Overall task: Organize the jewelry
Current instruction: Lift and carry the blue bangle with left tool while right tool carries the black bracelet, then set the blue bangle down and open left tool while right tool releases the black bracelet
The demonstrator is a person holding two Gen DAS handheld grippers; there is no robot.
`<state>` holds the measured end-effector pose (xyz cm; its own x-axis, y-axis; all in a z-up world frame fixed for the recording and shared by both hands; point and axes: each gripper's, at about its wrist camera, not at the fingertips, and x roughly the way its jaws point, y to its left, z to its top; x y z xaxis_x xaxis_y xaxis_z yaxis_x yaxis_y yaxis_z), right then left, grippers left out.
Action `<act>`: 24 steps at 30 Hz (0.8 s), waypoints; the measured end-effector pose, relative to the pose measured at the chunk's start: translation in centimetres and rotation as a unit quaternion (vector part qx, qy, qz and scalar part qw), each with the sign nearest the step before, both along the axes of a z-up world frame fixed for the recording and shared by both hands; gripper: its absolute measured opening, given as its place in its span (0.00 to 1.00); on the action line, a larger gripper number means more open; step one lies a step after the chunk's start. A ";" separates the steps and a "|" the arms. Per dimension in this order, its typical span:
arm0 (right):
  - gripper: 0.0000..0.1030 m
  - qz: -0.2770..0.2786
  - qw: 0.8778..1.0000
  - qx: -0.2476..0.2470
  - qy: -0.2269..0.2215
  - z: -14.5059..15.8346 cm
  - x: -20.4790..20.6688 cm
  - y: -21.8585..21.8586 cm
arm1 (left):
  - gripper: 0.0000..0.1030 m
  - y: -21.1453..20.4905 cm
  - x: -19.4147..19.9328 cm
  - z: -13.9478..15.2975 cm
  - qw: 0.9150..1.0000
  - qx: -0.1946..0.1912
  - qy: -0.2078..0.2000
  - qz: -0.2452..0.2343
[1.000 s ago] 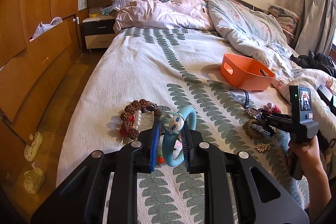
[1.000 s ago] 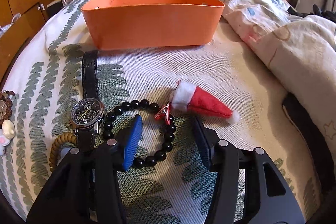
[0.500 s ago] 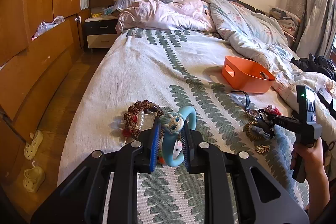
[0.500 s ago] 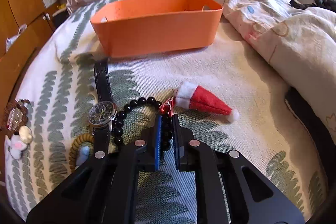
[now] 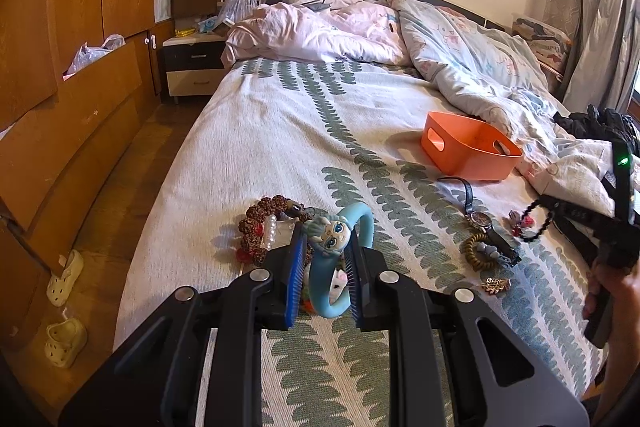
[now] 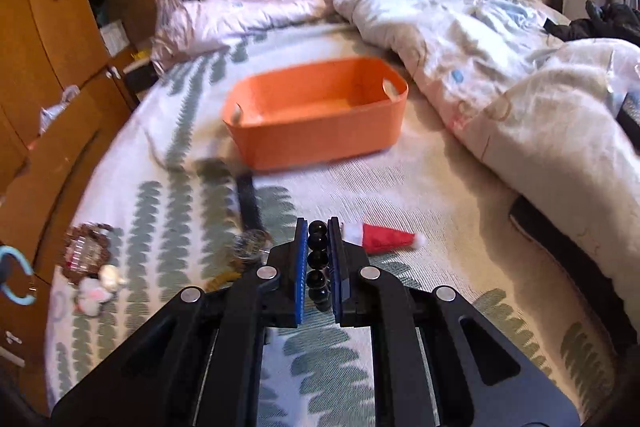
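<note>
My left gripper [image 5: 325,247] is shut on a light blue bracelet with a doll face [image 5: 340,251], held above the bed. My right gripper [image 6: 318,227] is shut on a black bead bracelet [image 6: 318,259], lifted off the bed; it also hangs from that gripper in the left wrist view [image 5: 540,219]. The orange basket [image 6: 320,115] stands ahead of the right gripper and looks empty. A wristwatch [image 5: 480,219], a tan coil bracelet [image 5: 478,251], a gold leaf brooch [image 5: 496,283] and a small Santa hat clip [image 6: 386,237] lie on the bedspread.
A brown bead bracelet with pearls [image 5: 264,231] lies just beyond the left gripper. A rumpled duvet [image 5: 472,59] covers the far and right side of the bed. Wooden wardrobes [image 5: 60,67] and a nightstand [image 5: 192,67] stand on the left. Small shoes [image 5: 64,307] lie on the floor.
My right gripper shut on the black bead bracelet and lifted it off the bed, pulling up and back. My left gripper rose a little with the blue bracelet.
</note>
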<state>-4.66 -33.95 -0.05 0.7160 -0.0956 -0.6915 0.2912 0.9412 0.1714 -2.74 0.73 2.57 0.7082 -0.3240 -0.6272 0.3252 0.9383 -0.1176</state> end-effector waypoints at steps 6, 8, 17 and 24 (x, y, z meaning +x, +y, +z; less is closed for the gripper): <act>0.10 0.018 0.999 0.003 -0.034 3.7 -3.0 1.2 | 0.19 0.2 -0.9 0.9 1.000 0.000 -0.002 0.003; 0.10 0.027 0.999 0.003 -0.040 4.6 -4.2 2.0 | 0.19 0.4 -1.3 1.2 1.000 -0.003 -0.001 0.006; 0.11 0.055 0.997 -0.002 -0.046 7.1 -10.6 5.4 | 0.19 0.7 -4.9 2.6 1.000 -0.002 0.017 0.007; 0.11 0.069 0.997 0.010 -0.034 5.5 -13.8 7.8 | 0.19 1.4 -7.9 1.7 0.998 -0.003 0.052 0.033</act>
<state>-18.42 -26.19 5.47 0.7671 0.0202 -0.6412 0.1462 0.9677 0.2054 -10.63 2.08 4.29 0.6587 -0.2828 -0.6972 0.2491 0.9564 -0.1526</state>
